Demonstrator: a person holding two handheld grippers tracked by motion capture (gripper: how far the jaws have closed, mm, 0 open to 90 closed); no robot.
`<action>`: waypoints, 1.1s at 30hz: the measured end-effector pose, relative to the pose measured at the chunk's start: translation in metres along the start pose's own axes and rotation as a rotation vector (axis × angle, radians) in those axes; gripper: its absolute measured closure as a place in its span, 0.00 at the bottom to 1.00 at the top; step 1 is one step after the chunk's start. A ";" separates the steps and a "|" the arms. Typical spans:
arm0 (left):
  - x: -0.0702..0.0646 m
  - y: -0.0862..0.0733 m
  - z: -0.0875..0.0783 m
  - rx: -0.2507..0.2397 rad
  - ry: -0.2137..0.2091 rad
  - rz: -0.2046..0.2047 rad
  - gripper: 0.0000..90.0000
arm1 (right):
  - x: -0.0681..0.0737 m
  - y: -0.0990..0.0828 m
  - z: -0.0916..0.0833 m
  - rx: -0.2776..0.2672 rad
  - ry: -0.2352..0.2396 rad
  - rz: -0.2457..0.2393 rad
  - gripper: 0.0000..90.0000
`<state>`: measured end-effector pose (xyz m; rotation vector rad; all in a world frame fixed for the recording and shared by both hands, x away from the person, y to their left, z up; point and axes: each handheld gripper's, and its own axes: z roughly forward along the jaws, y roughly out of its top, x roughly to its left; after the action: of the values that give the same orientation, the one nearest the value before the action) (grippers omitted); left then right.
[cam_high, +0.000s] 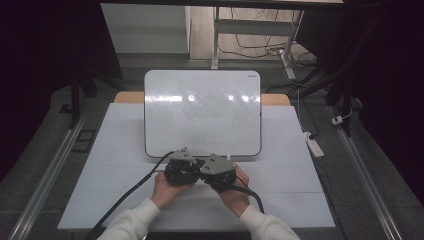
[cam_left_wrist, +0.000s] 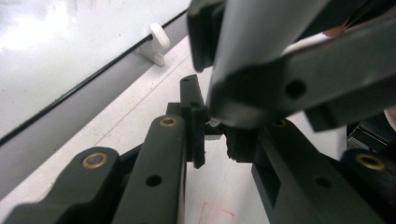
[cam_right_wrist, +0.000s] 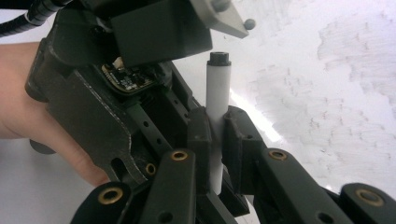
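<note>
A white marker (cam_right_wrist: 218, 107) with a black end stands between the jaws of my right gripper (cam_right_wrist: 215, 135), which is shut on its barrel. In the left gripper view the marker (cam_left_wrist: 261, 42) comes down from the top, and its end sits between the nearly closed jaws of my left gripper (cam_left_wrist: 215, 135). In the high view both hands hold the left gripper (cam_high: 194, 167) and the right gripper (cam_high: 204, 170) nose to nose, just in front of the whiteboard (cam_high: 202, 110). The whiteboard (cam_right_wrist: 327, 70) is wiped, with faint smears.
The whiteboard lies on a white table (cam_high: 125, 165), and a small white clip (cam_left_wrist: 156, 44) sits at its near edge. A power strip (cam_high: 315, 145) lies on the floor to the right. Metal rails (cam_high: 45, 180) run along both sides.
</note>
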<state>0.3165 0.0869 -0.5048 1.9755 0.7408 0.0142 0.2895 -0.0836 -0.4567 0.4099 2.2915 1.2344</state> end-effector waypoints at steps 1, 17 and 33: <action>0.000 0.000 -0.001 -0.004 0.001 0.000 0.84 | -0.001 0.000 -0.001 -0.009 -0.005 0.000 0.89; -0.015 -0.007 -0.049 -0.012 0.287 0.170 0.38 | -0.059 -0.003 -0.041 -0.067 -0.140 0.173 0.89; 0.012 -0.070 -0.132 -0.051 0.464 -0.049 0.35 | -0.110 -0.023 -0.061 -0.041 -0.220 0.347 0.89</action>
<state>0.2505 0.2215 -0.4973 1.9234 1.0731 0.4699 0.3464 -0.1907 -0.4164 0.9114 2.0608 1.3194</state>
